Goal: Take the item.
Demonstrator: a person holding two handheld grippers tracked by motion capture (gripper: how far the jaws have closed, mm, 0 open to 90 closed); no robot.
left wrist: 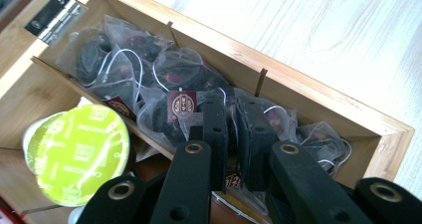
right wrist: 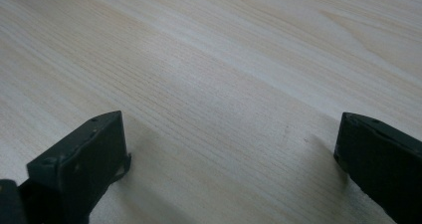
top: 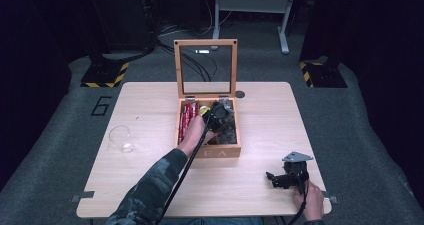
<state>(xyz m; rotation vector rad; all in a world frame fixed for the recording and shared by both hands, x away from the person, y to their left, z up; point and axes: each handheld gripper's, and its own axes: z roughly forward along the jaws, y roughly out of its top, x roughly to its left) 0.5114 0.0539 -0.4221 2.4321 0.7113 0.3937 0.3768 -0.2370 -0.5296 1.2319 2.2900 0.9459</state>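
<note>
Tea bags [left wrist: 164,77] in clear mesh sachets fill the right-hand row of the wooden tea box [top: 235,135], which stands open in the middle of the worktop [top: 260,110] with its glass lid [top: 205,67] upright. We see the left tongs [left wrist: 234,117] reaching down into that row — the jaws drawn close together, pinching one tea bag among the pile, just beside a dark red tag [left wrist: 181,105]. A green-lidded capsule [left wrist: 82,154] sits in the next compartment, and red packets [top: 188,119] line the box's left side. Our right tongs [right wrist: 229,149] rest low over bare wood near the worktop's near right corner, jaws spread wide with nothing between them. A clear glass cup [top: 121,138] stands well apart on the left.
</note>
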